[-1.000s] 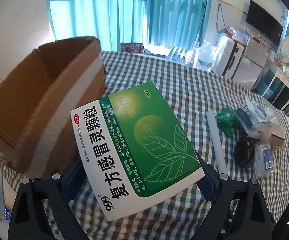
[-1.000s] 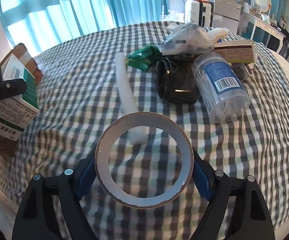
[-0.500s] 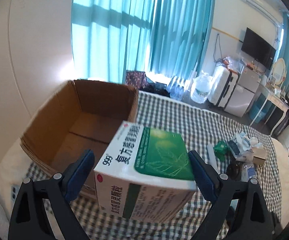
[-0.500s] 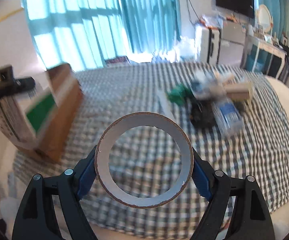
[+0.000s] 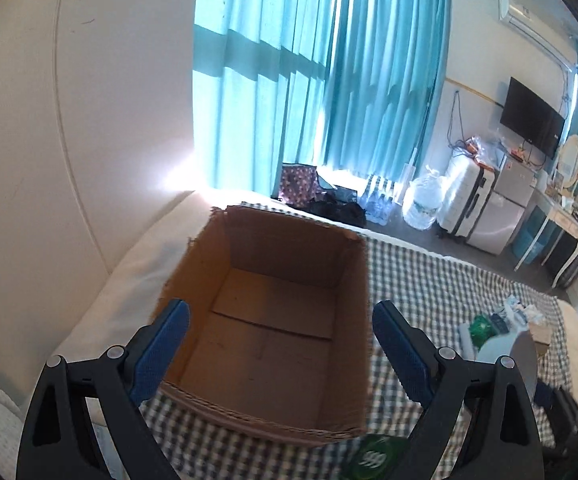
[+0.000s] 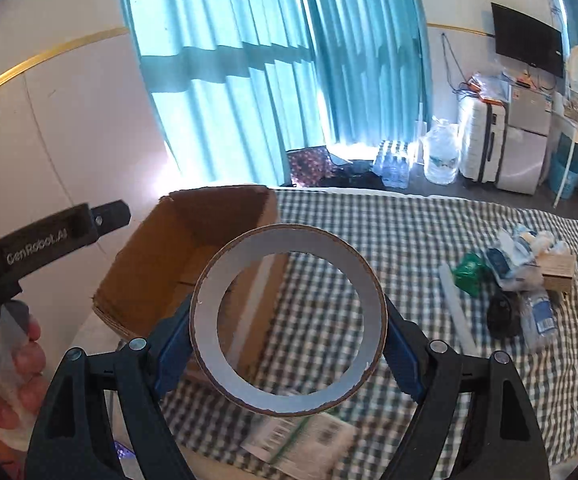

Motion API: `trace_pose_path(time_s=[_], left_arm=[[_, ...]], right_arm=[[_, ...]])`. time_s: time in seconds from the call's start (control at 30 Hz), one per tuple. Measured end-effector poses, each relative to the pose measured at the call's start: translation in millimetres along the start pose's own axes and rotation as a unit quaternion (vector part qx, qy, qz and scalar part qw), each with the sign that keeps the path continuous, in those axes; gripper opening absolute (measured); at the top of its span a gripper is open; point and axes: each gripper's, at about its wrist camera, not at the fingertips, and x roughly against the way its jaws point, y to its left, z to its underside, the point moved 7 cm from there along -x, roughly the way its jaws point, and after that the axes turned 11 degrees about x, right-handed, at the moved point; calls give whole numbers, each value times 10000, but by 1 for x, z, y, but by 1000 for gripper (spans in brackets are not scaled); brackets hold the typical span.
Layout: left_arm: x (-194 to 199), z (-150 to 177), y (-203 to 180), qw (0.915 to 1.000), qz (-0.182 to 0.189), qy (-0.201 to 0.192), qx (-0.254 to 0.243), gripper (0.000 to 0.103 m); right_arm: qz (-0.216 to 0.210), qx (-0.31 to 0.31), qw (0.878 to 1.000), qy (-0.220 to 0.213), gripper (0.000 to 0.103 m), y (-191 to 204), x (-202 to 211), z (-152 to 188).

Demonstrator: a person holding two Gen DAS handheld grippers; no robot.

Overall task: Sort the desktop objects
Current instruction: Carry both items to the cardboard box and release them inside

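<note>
An open brown cardboard box stands on the checkered cloth; it also shows in the right wrist view. My left gripper is open and empty above the box. The green and white medicine box lies blurred on the cloth in front of the cardboard box, outside it; it also shows in the right wrist view. My right gripper is shut on a roll of tape, held upright above the cloth, right of the cardboard box.
A pile of small objects lies at the far right of the cloth: a green packet, a white stick, a black item, a clear jar. A wall and a curtain stand behind the box.
My left gripper has opened and let go of the medicine box, which has dropped to the cloth in front of the cardboard box. My right gripper has moved with the tape toward the box.
</note>
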Motion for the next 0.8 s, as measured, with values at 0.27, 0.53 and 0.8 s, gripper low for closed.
trace_pose_path(time_s=[0.27,0.53,0.8], left_arm=[[-30,18,53,9990,-309,294,152,94],[-47,25,94,9974,-332,577,266,103],[-33,44,73,9981,-66,607,-34,103]], right_arm=[[-377,245,9985,322,83,52,-48,-19],[-634,-146,9947,794,85,77,-95,-19],[-371,-721,9960,376,91,31,-60,-20]])
